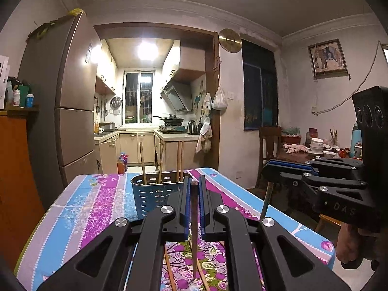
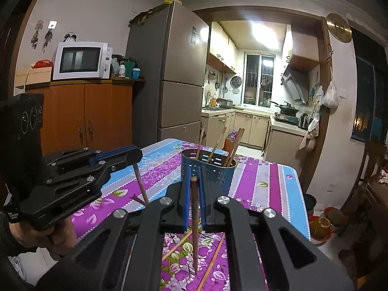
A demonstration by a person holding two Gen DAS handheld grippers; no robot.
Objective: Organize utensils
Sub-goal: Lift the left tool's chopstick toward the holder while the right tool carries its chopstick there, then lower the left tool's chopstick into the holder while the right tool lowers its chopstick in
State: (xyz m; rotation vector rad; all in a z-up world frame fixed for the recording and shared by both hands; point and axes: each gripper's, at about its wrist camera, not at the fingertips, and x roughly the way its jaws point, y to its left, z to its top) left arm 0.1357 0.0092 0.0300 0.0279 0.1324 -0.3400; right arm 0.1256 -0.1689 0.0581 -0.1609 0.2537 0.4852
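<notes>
A blue perforated utensil holder [image 1: 155, 194] [image 2: 211, 169] stands on the table with several chopsticks upright in it. My left gripper [image 1: 194, 186] is shut on a dark chopstick [image 1: 194, 230] that hangs tip down, just in front of the holder; it also shows at the left of the right wrist view [image 2: 135, 155]. My right gripper [image 2: 194, 181] is shut on a brown chopstick [image 2: 194, 225], also tip down, near the holder; it shows in the left wrist view [image 1: 269, 169]. Loose chopsticks [image 2: 213, 262] [image 1: 169, 269] lie on the cloth below.
The table has a purple and blue floral cloth [image 1: 92, 206] [image 2: 262, 184]. A fridge [image 2: 169, 72] and orange cabinet [image 2: 84, 114] with a microwave [image 2: 80, 60] stand behind. A cluttered dining table [image 1: 315, 148] and chair [image 1: 266, 145] are at the right.
</notes>
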